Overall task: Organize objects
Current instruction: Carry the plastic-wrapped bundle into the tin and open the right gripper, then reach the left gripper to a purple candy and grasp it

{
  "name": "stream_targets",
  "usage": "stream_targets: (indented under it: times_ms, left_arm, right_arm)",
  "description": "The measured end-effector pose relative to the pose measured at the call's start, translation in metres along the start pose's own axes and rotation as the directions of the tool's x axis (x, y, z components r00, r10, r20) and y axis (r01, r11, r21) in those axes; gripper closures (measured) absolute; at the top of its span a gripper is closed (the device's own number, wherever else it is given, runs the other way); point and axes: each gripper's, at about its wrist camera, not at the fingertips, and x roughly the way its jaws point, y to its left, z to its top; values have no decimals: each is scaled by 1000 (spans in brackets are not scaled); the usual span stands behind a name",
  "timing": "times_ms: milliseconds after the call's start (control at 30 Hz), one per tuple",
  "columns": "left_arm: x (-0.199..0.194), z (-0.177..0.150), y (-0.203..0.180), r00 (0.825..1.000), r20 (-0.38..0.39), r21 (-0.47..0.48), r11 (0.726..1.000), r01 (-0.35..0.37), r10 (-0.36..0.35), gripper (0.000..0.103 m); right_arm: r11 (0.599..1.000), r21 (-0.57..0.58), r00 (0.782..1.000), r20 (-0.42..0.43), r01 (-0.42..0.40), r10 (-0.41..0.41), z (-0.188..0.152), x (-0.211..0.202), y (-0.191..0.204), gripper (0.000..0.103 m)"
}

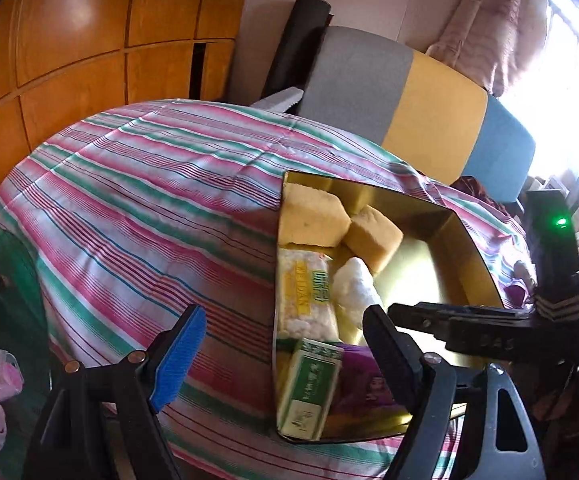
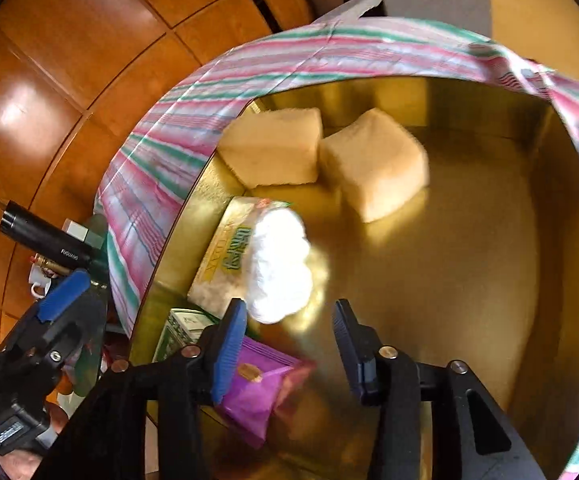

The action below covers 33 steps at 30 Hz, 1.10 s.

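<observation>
Your right tongs (image 2: 289, 332) stand apart over the gold box (image 2: 469, 280), nothing between them; the purple packet (image 2: 257, 392) lies just beneath, at the box's near edge. Lift straight clear. Your left tongs (image 1: 285, 344) hang apart, empty, over the striped bed (image 1: 129, 184).

Left claw (image 1: 281, 344) tilted steeply down, jaws set wide apart, nothing between them; blue ribbed pad (image 1: 177, 364) at 8 o'clock in its own view, dark finger (image 1: 389, 356) at 4 o'clock. Right claw (image 2: 289, 344) also pitched down, jaws parted, no pad pressing on anything. Seen from the left wrist, right claw's body reaching in from 3 o'clock. Seen from the right wrist, left claw at 8 o'clock, probably with a hand beneath it, though too blurred to be sure.
</observation>
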Motion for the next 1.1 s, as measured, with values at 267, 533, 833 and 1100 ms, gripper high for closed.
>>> stream_targets:
  times_ms: [267,533,833,1100]
  left_arm:
    - [-7,-2,-22,1000,4,50,998,24,-24,21]
    - [-10,-2,-43,998,-19,73,996,53,-52,22]
    - [-9,-2,-76,992,-54,128,985,118,-112,23]
    - [-4,-4,-127,983,-108,218,961,172,-152,31]
  right_arm:
    - [997,-2,992,100,71,-71,-9,-47,-8,16]
    - [988,64,965,217,139,-150,-29,-114,-53,7]
    - [921,248,890,274,300,-364,-60,-204,-153,3]
    - [731,557,754,259,395,-604,-113,-286,-268,0]
